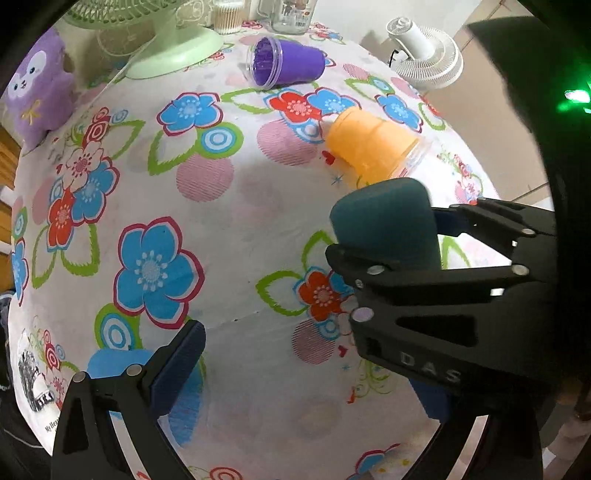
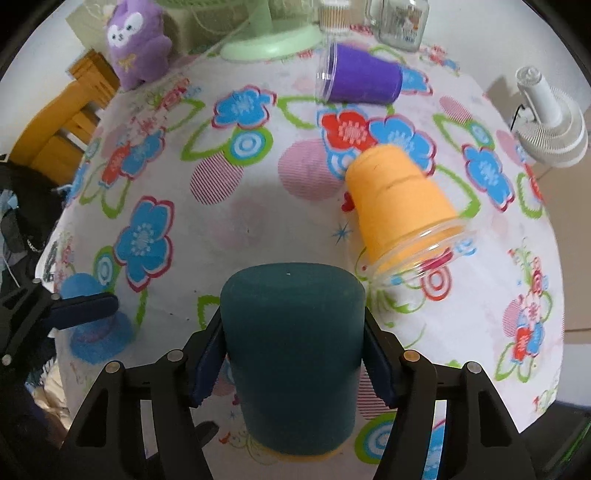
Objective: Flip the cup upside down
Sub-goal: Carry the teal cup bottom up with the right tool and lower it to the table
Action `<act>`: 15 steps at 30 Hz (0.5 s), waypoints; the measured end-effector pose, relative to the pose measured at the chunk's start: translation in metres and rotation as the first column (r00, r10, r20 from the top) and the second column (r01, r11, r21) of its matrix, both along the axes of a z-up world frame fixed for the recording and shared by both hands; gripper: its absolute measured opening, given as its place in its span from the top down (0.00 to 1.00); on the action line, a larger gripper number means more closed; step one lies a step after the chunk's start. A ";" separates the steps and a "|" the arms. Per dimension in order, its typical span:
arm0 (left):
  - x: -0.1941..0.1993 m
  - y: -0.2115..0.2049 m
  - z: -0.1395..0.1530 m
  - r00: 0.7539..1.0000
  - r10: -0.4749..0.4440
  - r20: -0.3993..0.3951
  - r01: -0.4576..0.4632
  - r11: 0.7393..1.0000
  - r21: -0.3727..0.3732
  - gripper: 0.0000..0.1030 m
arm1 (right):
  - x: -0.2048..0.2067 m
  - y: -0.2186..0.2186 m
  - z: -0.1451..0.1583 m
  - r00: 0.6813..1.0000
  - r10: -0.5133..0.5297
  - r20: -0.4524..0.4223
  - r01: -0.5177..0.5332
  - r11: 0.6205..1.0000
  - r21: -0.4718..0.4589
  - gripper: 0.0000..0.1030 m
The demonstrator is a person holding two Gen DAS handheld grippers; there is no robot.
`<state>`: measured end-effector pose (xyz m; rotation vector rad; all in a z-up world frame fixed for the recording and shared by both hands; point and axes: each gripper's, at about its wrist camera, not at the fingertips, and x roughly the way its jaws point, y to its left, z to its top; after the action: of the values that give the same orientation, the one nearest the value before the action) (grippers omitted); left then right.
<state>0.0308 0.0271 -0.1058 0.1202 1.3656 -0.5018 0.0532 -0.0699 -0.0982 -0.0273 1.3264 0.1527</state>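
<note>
Above floral tablecloth, right gripper clamps teal cup; left gripper gapes empty.

You see a teal cup, an orange cup, a purple cup, and the surface's white cloth with blue, red and green flowers.

A table under a white cloth printed with blue, red and pink flowers fills both views. At its far edge stand a pale green fan, a purple plush toy, a jar of cotton swabs and a glass mug. A small white fan sits at the right edge. A yellow wooden chair stands off the left side, and beige tiled floor shows beyond the table
</note>
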 end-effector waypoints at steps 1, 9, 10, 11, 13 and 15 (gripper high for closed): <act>-0.001 -0.002 0.004 1.000 0.008 0.002 -0.008 1.000 -0.003 0.01 | -0.001 -0.003 0.006 1.000 0.007 0.013 -0.007 1.000 0.000 0.34; -0.012 -0.026 0.033 0.990 0.123 0.076 -0.124 0.992 0.014 0.01 | -0.007 -0.028 0.046 0.988 0.089 0.129 -0.100 0.992 0.077 0.35; -0.013 -0.027 0.036 0.986 0.145 0.082 -0.146 0.989 0.013 0.01 | -0.009 -0.032 0.052 0.981 0.113 0.157 -0.127 0.988 0.083 0.35; -0.016 -0.028 0.040 0.981 0.176 0.087 -0.177 0.984 0.009 0.01 | -0.011 -0.035 0.056 0.974 0.133 0.183 -0.150 0.985 0.084 0.35; -0.023 -0.028 0.047 0.964 0.248 0.099 -0.249 0.969 -0.009 0.01 | -0.015 -0.041 0.063 0.956 0.167 0.241 -0.194 0.977 0.090 0.35; -0.027 -0.028 0.047 0.946 0.304 0.113 -0.306 0.952 -0.008 0.01 | -0.019 -0.046 0.065 0.941 0.185 0.282 -0.218 0.972 0.092 0.35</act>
<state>0.0039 -0.0009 -0.0590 -0.0556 1.2477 -0.2245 0.0344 -0.1155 -0.0336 -0.0787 1.0356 0.3912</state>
